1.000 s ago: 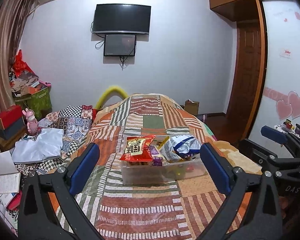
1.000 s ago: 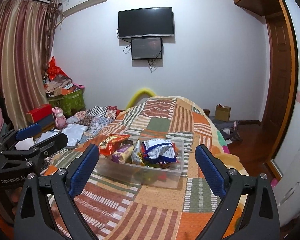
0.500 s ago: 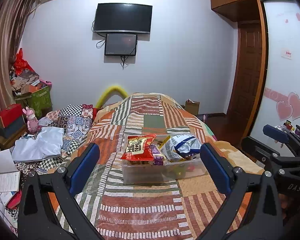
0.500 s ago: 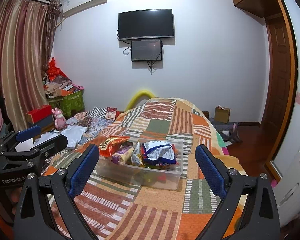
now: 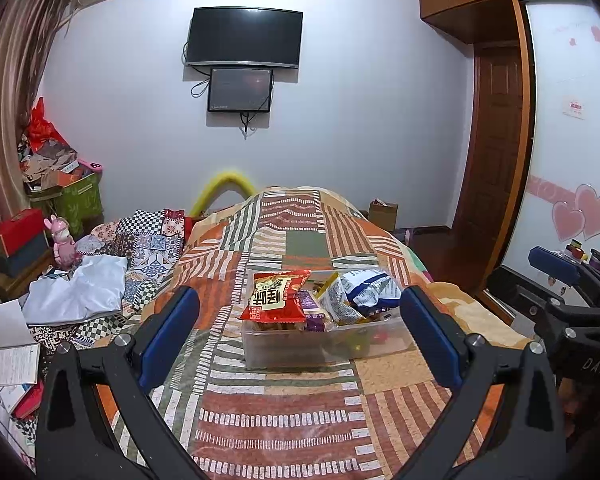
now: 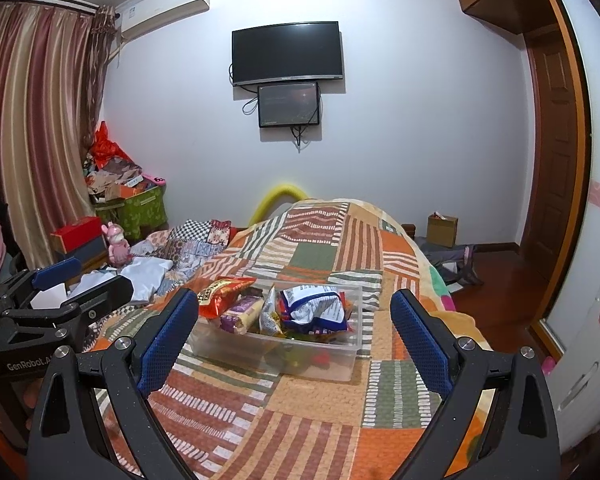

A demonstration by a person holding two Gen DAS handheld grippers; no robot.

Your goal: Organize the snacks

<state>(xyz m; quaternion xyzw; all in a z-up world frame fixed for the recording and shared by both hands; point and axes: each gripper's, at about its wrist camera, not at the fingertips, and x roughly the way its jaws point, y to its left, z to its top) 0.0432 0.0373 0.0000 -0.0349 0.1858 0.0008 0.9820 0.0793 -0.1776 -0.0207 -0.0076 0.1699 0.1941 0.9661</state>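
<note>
While we hold both grippers back from bed's near edge, left gripper (image 5: 300, 332) and right gripper (image 6: 292, 330) gape wide, clamping nothing. Beyond: clear plastic bin (image 6: 300, 356) mid-quilt (image 5: 284, 412), red chip bag (image 5: 278, 296), purple-wrapped pack (image 6: 240, 314), blue-white bag (image 6: 314, 310) piled inside, red bag overhanging rim. Fits snacks just stowed or awaiting sorting; we can't tell which. Far: wall TV (image 6: 287, 52).
</note>
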